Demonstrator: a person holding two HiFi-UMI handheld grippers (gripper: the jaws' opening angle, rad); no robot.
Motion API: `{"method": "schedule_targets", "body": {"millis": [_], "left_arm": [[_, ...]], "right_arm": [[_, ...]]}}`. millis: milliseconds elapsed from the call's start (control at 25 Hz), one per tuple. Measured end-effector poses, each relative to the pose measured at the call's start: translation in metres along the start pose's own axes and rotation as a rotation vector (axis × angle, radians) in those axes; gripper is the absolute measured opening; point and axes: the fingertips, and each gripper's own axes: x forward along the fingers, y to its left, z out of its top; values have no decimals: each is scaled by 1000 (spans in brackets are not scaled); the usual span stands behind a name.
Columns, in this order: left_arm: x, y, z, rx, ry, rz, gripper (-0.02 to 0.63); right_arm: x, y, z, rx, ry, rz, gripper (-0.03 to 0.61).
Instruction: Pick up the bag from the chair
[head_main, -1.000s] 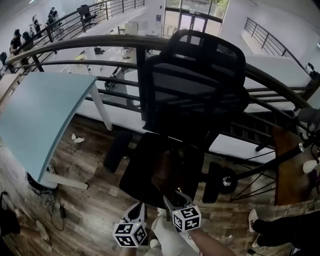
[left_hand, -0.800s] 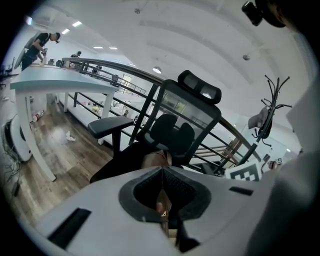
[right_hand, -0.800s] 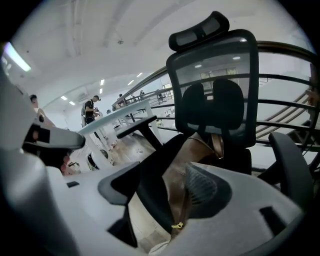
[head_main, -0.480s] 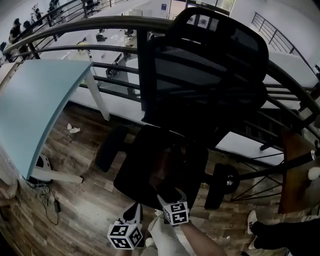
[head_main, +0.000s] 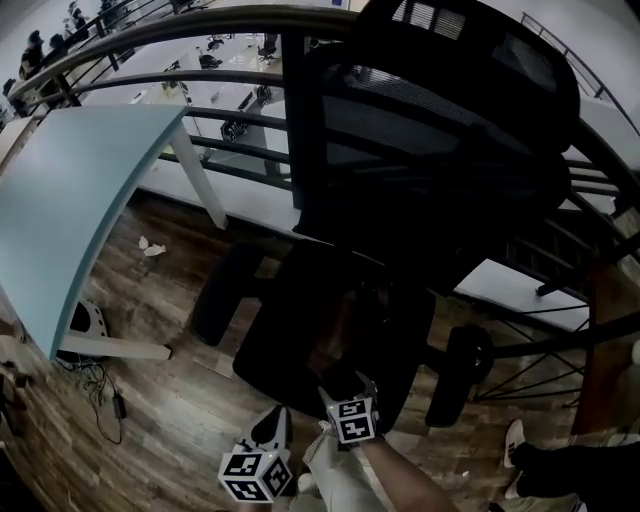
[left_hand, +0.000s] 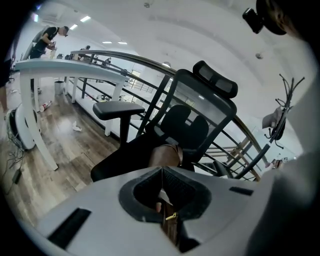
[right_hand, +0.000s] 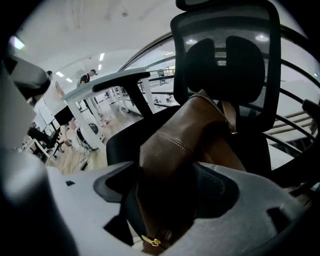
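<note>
From your head view the bag (head_main: 330, 335) is barely showing. It is reading only as a dull brown patch on the seat of the black chair (head_main: 440, 130), its outline lost in the dark. Your right gripper (head_main: 343, 388) is covering its near edge, and your left gripper (head_main: 277, 425) is hanging short of the seat, its tips too small to read there.

The right gripper view is giving you what the head view is not. The bag is standing on the seat in front of the backrest: smooth brown leather with a stitched seam and a strap. The right jaws are standing wide apart, having just been opening, with the bag's near end between them. Whether the pads are touching it is not showing.

In the left gripper view the left jaws are meeting at the tips. A brown strip with a gold fitting is showing in the gap behind them, and what it belongs to is unclear. The bag is peeping just over the tips.
</note>
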Motion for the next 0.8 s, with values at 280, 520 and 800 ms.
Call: {"method": "schedule_targets", "body": {"millis": [280, 520, 800], "left_arm": [[3, 7, -4, -5, 5, 8, 3], [1, 3, -4, -14, 8, 0, 3], [-15, -5, -2, -15, 9, -12, 3]], "right_arm": [[19, -7, -10, -49, 36, -61, 319], [8, -22, -10, 5, 68, -113, 196], [-18, -33, 8, 45, 39, -179, 34]]}}
